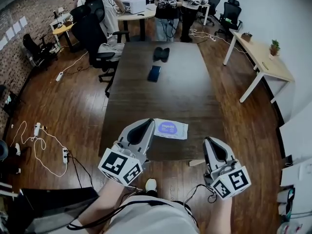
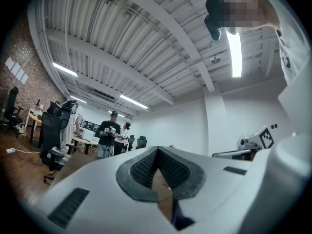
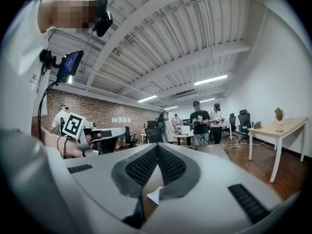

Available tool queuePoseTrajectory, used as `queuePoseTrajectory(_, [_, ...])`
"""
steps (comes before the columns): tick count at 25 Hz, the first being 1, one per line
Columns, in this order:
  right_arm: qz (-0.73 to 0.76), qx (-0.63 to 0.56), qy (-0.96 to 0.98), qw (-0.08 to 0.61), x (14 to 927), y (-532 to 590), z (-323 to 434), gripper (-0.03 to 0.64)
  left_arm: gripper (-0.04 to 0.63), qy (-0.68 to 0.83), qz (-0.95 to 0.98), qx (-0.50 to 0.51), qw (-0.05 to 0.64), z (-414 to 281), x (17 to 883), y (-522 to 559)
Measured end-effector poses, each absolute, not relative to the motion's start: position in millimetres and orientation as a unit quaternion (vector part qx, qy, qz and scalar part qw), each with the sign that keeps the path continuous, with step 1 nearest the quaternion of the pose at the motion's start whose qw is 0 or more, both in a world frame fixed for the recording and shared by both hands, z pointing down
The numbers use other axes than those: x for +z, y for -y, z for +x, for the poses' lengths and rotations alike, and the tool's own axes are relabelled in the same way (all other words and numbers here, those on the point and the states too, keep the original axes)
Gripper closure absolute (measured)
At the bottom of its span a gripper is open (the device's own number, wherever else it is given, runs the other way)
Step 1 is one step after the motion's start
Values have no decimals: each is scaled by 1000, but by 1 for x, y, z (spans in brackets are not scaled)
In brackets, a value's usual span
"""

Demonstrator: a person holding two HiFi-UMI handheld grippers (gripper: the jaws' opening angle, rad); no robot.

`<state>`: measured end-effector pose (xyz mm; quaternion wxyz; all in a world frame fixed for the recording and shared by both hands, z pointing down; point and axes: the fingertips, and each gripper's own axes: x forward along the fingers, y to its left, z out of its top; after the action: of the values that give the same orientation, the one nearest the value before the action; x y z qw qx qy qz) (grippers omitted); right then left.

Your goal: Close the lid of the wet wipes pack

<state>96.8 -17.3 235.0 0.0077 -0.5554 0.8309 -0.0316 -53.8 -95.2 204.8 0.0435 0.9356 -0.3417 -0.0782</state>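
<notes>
The wet wipes pack (image 1: 171, 129) lies flat near the front edge of the dark worktop (image 1: 195, 96), white with a blue oval patch on top; whether its lid is pressed fully down cannot be told from the head view. No other thing stands near the pack. Farther along the worktop, about at its middle, lies a phone (image 1: 154, 73), and beyond that, near the far end, a black pouch-like thing (image 1: 161, 54); both are well apart from the pack. On the floor to the left lies a power strip (image 1: 64, 155) with pale cables. A black office chair (image 1: 95, 35) stands at the worktop's far left corner. Past the far end a person in a dark top (image 1: 168, 9) stands holding something in both hands, and to the right a pale wooden desk (image 1: 261, 57) carries a small potted plant (image 1: 275, 46). The left tool (image 1: 145, 126) is raised at the front edge, its tip overlapping the pack's left end in the head view; its jaws are closed pad against pad with nothing between them. The right tool (image 1: 210, 143) is to the right of the pack and apart from it, its jaws likewise fully together and empty.
</notes>
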Motion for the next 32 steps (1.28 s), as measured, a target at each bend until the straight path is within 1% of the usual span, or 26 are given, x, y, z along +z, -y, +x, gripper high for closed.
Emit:
queuePoseTrajectory(5, [-548, -30, -836, 15, 230, -42, 110, 609, 597, 351, 931, -88, 39, -43, 194, 35])
queuePoseTrajectory(10, [-535, -40, -844, 10, 241, -113, 118, 609, 597, 362, 928, -74, 54, -27, 211, -34])
queuePoseTrajectory(17, [-523, -52, -851, 19, 251, -201, 122, 609, 597, 389, 918, -59, 56, -34, 224, -127])
queuePoseTrajectory(24, [-494, -53, -867, 33, 239, -247, 109, 609, 597, 412, 909, -54, 41, -50, 213, -189])
queuePoseTrajectory(32, [-479, -44, -876, 33, 233, -265, 89, 609, 597, 415, 907, -63, 35, -62, 210, -212])
